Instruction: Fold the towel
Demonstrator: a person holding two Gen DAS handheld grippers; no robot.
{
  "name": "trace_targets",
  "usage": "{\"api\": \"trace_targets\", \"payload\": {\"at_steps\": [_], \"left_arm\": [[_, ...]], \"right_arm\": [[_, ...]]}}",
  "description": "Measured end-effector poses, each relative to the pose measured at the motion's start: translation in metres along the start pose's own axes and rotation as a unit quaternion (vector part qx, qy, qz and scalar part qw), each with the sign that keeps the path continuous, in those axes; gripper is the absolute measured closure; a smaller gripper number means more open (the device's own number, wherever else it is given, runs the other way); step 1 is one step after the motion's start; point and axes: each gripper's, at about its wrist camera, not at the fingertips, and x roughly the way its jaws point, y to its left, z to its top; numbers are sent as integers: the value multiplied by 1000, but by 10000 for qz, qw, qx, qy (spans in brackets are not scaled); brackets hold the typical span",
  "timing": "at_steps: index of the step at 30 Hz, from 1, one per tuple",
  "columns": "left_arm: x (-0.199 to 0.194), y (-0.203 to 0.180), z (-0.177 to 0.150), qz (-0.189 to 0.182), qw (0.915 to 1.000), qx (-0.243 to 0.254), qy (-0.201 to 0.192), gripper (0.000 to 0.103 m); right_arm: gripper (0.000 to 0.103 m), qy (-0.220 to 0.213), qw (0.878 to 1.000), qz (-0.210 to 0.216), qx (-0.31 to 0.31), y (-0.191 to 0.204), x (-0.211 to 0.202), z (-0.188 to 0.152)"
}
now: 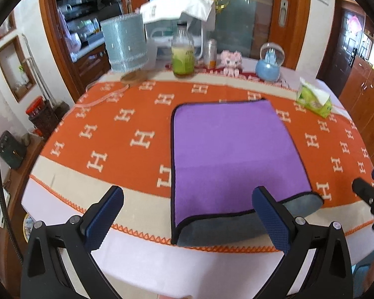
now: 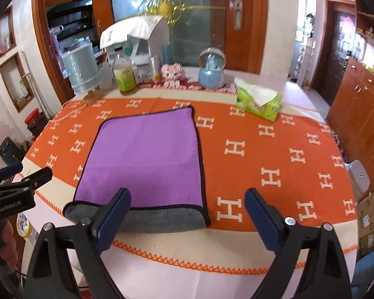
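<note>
A purple towel (image 1: 232,149) with a black hem lies flat on the orange H-patterned tablecloth (image 1: 107,134), folded so its grey underside shows as a strip along the near edge. It also shows in the right wrist view (image 2: 147,154). My left gripper (image 1: 187,214) is open and empty, hovering above the towel's near left edge. My right gripper (image 2: 187,214) is open and empty, above the towel's near right corner. The right gripper shows at the right edge of the left wrist view (image 1: 371,194); the left gripper shows at the left edge of the right wrist view (image 2: 20,182).
Along the far side of the table stand a pale blue lamp (image 1: 126,44), a bottle of yellow-green liquid (image 1: 183,52), a pink toy (image 1: 230,61), a blue snow globe (image 1: 269,62) and a green tissue pack (image 1: 314,99). Wooden cabinets (image 2: 361,114) stand to the right.
</note>
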Motion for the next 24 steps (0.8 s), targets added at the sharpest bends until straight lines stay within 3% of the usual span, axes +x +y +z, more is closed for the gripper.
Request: {"api": "trace_targets", "payload": {"at_steps": [6, 16, 22, 24], "left_arm": [[35, 29, -15, -367, 9980, -237, 460, 1], [67, 45, -42, -1014, 9924, 7, 693, 8], [74, 41, -44, -1721, 9817, 151, 801, 10], [77, 40, -44, -1892, 9782, 164, 846, 15]], "right_arm": [[16, 231, 9986, 470, -78, -15, 35, -3], [31, 822, 9902, 1029, -461, -32, 76, -11], [39, 1209, 9816, 1323, -660, -33, 95, -18], [42, 1305, 9789, 1387, -745, -32, 99, -20]]}}
